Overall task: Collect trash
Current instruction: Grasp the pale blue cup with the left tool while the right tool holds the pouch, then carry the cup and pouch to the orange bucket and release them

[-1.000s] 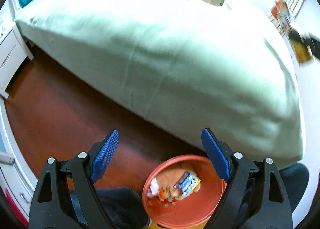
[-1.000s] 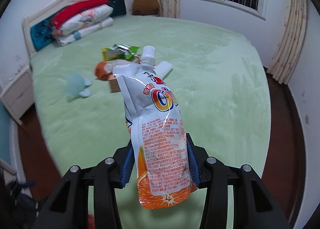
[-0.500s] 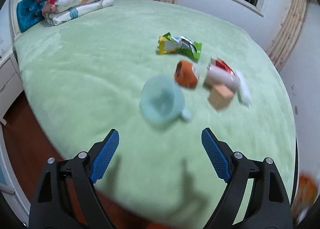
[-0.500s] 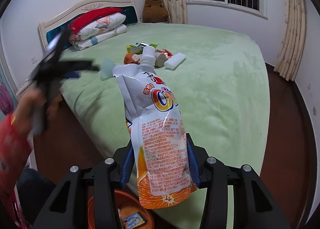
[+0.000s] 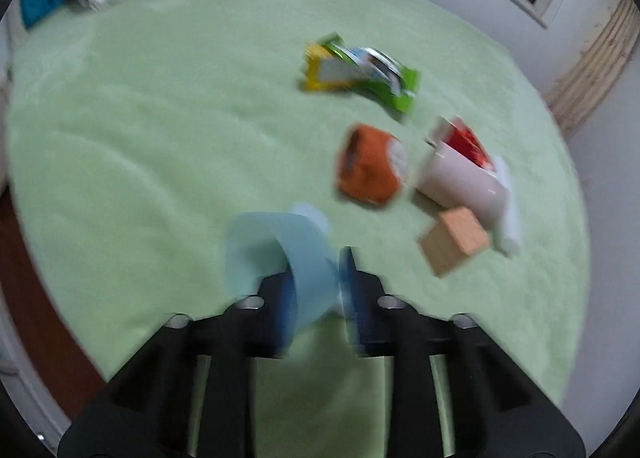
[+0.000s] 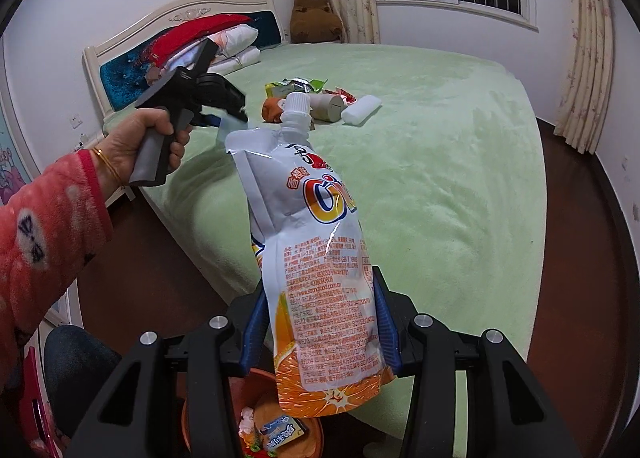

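Trash lies scattered on the green bed (image 5: 160, 137). In the left wrist view, the left claw (image 5: 316, 282) sits at lower centre, its jaws closing with the wall of a pale blue cup (image 5: 288, 254) between the blue pads; the picture is blurred, so actual contact cannot be confirmed. Right of the cup lie a small tan box (image 5: 454, 240), a white tube (image 5: 460, 181) with a red-and-white wrapper behind it, and an orange bundle (image 5: 370, 169). A green-and-yellow snack bag (image 5: 360, 73) lies higher, right of centre.

In the right wrist view, the right claw (image 6: 320, 322) at lower centre pinches an orange-juice spout pouch (image 6: 316, 258) by its lower half, cap pointing up. Below it, at the bottom edge, an orange bin (image 6: 280, 426) holds a few wrappers. At left, a hand (image 6: 140, 141) in a pink sleeve grips the left claw's handle over the bed's near edge.
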Tool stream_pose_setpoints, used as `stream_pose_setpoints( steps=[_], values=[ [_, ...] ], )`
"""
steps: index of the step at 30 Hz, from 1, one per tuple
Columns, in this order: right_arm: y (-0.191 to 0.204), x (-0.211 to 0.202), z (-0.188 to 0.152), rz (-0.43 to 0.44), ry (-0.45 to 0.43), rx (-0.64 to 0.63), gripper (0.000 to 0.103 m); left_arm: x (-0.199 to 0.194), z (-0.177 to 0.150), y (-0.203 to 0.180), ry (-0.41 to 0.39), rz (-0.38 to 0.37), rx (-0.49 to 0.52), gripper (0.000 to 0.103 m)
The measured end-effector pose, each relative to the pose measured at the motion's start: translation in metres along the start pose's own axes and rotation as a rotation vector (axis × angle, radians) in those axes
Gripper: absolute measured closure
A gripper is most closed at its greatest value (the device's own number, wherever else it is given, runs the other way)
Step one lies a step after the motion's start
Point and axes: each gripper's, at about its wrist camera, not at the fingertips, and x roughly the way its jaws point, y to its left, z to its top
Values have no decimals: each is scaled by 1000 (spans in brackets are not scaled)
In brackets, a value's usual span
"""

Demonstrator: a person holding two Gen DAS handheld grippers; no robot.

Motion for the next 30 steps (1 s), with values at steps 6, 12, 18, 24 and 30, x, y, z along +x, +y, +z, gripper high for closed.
stream_pose_setpoints(
  steps=[6, 12, 18, 24, 30],
  values=[
    [2, -1, -3, -1, 0, -1, 57, -13, -10, -22, -42, 47, 100, 94],
    [3, -4, -3, 8, -7, 4, 57, -30, -20, -28, -44, 109, 159, 95],
    [9, -8, -7, 11, -7, -8, 57, -67, -43, -29, -83, 113, 224, 95],
    [15, -12, -9, 15, -3, -41, 57, -107, -92, -26, -113, 110, 287, 95],
    [25, -18, -14, 12, 18, -105, 57, -140, -158, -25, -144, 94, 382, 95]
  ],
)
